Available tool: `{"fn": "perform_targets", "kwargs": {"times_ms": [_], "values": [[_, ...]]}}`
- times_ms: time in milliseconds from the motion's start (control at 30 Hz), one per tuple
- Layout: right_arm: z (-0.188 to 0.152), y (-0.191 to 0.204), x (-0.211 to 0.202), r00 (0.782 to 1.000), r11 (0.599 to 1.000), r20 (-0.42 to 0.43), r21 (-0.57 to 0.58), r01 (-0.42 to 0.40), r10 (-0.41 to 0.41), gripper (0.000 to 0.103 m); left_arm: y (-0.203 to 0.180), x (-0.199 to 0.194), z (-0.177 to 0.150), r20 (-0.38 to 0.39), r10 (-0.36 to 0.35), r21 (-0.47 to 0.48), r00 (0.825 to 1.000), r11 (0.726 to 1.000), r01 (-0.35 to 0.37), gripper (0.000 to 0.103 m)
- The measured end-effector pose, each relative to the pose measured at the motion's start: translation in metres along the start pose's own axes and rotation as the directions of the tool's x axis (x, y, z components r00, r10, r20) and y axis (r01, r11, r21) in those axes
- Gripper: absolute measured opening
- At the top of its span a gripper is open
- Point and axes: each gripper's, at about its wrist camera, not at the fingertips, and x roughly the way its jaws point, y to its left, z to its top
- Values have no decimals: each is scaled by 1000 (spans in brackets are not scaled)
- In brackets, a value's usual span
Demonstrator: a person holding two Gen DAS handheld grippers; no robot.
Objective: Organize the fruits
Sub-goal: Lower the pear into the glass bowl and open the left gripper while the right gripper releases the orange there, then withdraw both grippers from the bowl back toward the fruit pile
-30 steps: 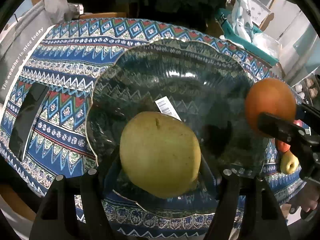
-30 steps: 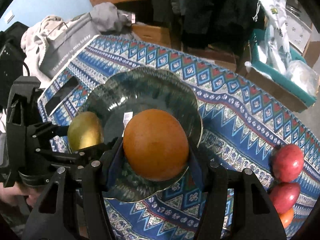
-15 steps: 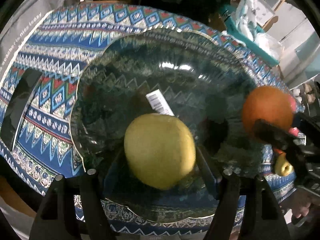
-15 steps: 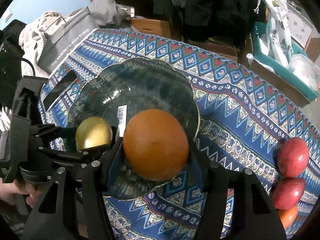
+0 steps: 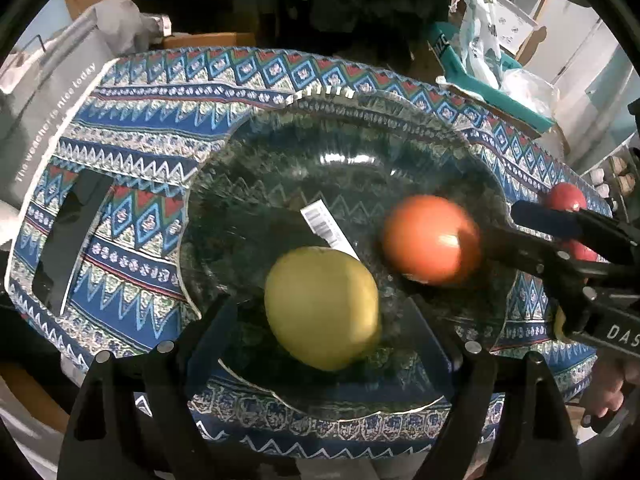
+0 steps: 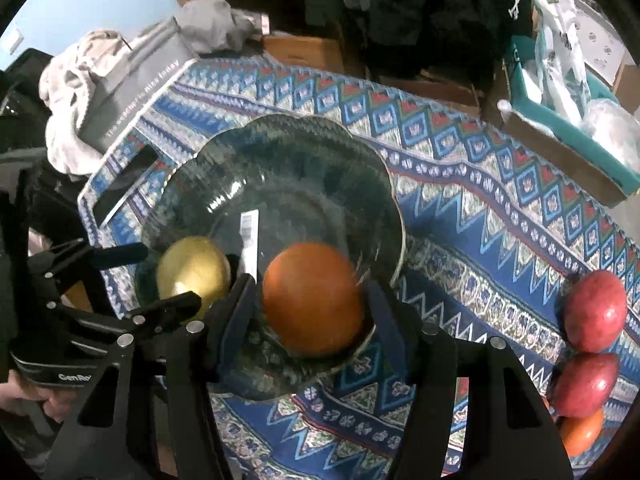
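Two fruits in the glass bowl (image 5: pixel 256 152)

Our left gripper (image 5: pixel 320 332) and right gripper (image 6: pixel 310 300) seem spread, clear of the pear (image 5: pixel 322 308), long axis toward 11 o'clock, and orange (image 6: pixel 314 298). Barcode label (image 5: pixel 326 226) lies between; gray bag (image 5: pixel 48 120) reads "nice today".

So I've got two fruits sitting in the glass bowl (image 5: pixel 400 128) right now. The yellow-green pear (image 5: pixel 322 308) is round and a bit blurry, near the front edge of the bowl. The orange (image 5: pixel 432 240) is just beside it on the right, apart from it, also motion-blurred. The bowl's dark, see-through, scalloped rim, with a barcode sticker (image 5: pixel 326 228) in the middle. Off to the right on the cloth: two red apples (image 6: pixel 596 312) touching, plus another small orange fruit (image 6: pixel 580 432) below them.
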Motion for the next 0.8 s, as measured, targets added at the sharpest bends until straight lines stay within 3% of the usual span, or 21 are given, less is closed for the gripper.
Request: {"fn": "perform_targets", "kwargs": {"times_ms": [267,800], "values": [[4,2,-10,1000,1000,18,-4,12,-12,61,-12,-18,5,76,-5,28,997,1000,3,86],[3,0,-66,977,986,133,-1,169,-167,61,-39,-54,12,182,-26,69,983,998,14,86]]}}
